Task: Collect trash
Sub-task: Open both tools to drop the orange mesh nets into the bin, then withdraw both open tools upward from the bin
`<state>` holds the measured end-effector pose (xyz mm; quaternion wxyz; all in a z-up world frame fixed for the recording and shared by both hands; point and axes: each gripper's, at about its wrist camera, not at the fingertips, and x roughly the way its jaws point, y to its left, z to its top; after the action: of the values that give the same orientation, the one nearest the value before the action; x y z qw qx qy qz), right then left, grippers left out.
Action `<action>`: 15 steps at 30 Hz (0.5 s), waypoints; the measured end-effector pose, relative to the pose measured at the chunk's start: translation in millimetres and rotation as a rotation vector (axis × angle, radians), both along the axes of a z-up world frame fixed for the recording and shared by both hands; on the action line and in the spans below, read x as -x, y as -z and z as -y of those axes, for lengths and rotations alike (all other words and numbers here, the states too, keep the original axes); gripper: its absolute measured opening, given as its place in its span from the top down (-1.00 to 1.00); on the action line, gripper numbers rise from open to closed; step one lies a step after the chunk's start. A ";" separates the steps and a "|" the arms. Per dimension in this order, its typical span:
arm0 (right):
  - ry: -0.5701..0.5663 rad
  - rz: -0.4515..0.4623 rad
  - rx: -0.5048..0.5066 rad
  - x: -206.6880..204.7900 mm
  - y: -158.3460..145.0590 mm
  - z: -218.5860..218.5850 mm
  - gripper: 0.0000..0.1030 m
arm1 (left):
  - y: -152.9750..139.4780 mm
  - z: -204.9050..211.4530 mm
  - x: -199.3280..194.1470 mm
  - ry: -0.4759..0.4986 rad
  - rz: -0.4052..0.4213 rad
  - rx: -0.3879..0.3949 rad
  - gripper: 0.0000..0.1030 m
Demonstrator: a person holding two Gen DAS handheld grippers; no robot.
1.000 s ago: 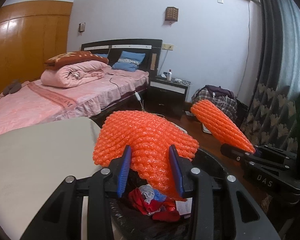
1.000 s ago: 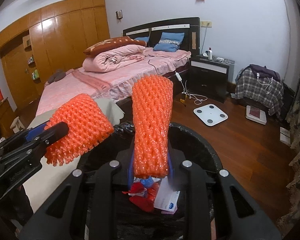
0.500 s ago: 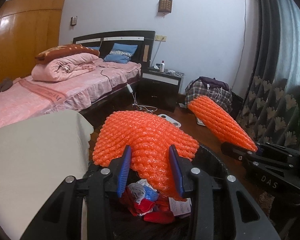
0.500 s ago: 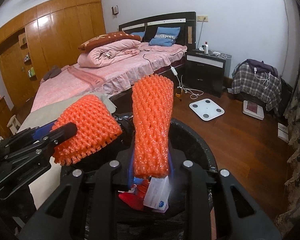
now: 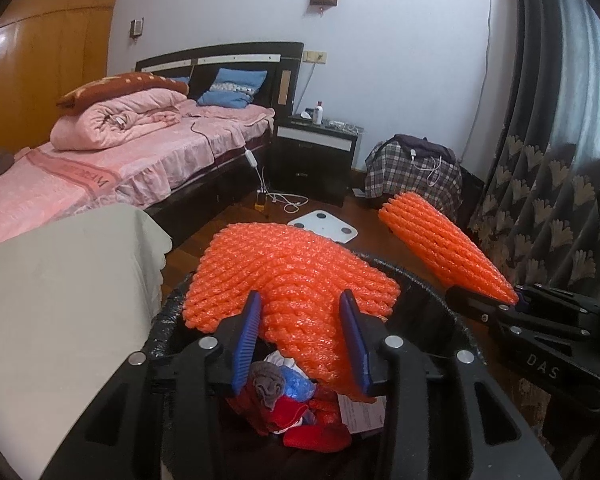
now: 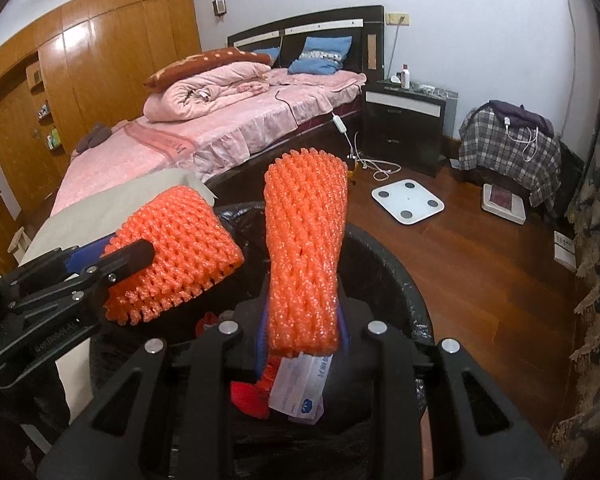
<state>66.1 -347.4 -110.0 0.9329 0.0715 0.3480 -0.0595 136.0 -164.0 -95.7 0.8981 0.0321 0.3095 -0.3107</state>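
Observation:
My left gripper [image 5: 300, 340] is shut on a wide orange foam net [image 5: 292, 280] and holds it over a black bin [image 5: 420, 292] lined with a black bag. My right gripper [image 6: 300, 336] is shut on a second, narrower orange foam net [image 6: 304, 248] that stands upright over the same bin [image 6: 384, 264]. Each gripper shows in the other's view, the right one [image 5: 512, 300] beside the left, the left one [image 6: 112, 256] beside the right. Red wrappers [image 5: 300, 420] and a white paper packet [image 6: 300, 384] lie in the bin.
A beige-covered surface [image 5: 60, 300] is left of the bin. A pink bed [image 6: 220, 128], a black nightstand [image 6: 408, 128], a white scale [image 6: 408, 200] on the wood floor and a plaid-covered seat [image 6: 508, 148] stand beyond. Patterned curtains [image 5: 540, 200] hang at the right.
Both grippers have moved forward and lower over the bin with their foam nets still held. The bin contents now show closer beneath the fingers.

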 end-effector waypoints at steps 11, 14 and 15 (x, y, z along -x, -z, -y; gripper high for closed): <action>0.024 -0.031 0.012 -3.7 17.3 5.8 -0.26 | 8.2 -5.8 -6.4 -0.007 -0.026 -0.008 -0.34; 0.027 -0.023 0.022 -2.0 15.3 4.0 -0.60 | 5.0 -14.5 -4.9 -0.032 -0.012 -0.005 -0.49; 0.029 -0.020 0.030 -1.1 14.0 2.9 -0.67 | 3.6 -18.1 -3.5 -0.042 -0.005 -0.004 -0.53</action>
<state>67.2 -350.3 -124.0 0.9294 0.0620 0.3552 -0.0790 139.5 -145.8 -99.3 0.9036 0.0267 0.3131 -0.2911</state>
